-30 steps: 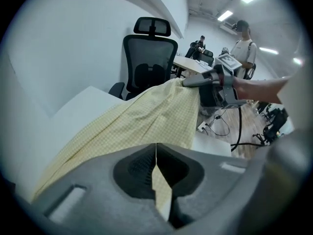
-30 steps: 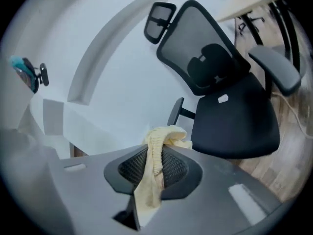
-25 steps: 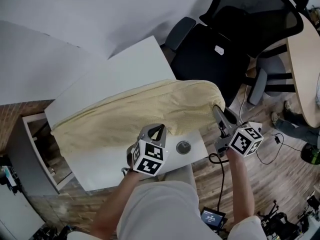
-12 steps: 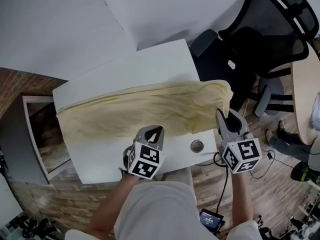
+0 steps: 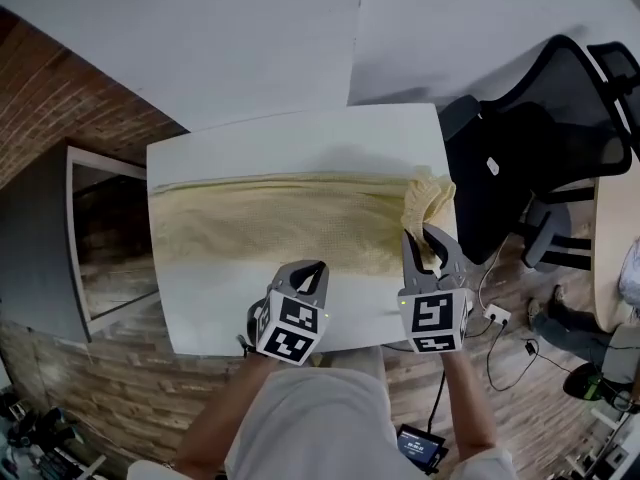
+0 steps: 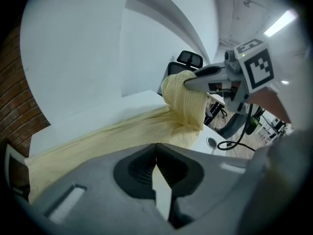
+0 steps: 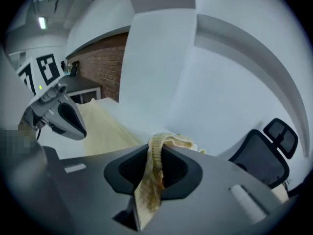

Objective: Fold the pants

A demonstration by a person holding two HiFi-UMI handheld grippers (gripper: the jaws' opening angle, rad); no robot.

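office chair (image 5: 505, 168) cut off at head view's right edge; end of pants (image 5: 280, 223) partly hidden inside right claw (image 5: 424, 242)

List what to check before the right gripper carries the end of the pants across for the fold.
1. Right gripper shut on one end of the pants: ok.
2. Left gripper shut: ok.
3. Fabric pinched in the left gripper: cannot tell.
4. Rest of the pants lying stretched along the table: ok.
5. Grippers apart, arms uncrossed: ok.
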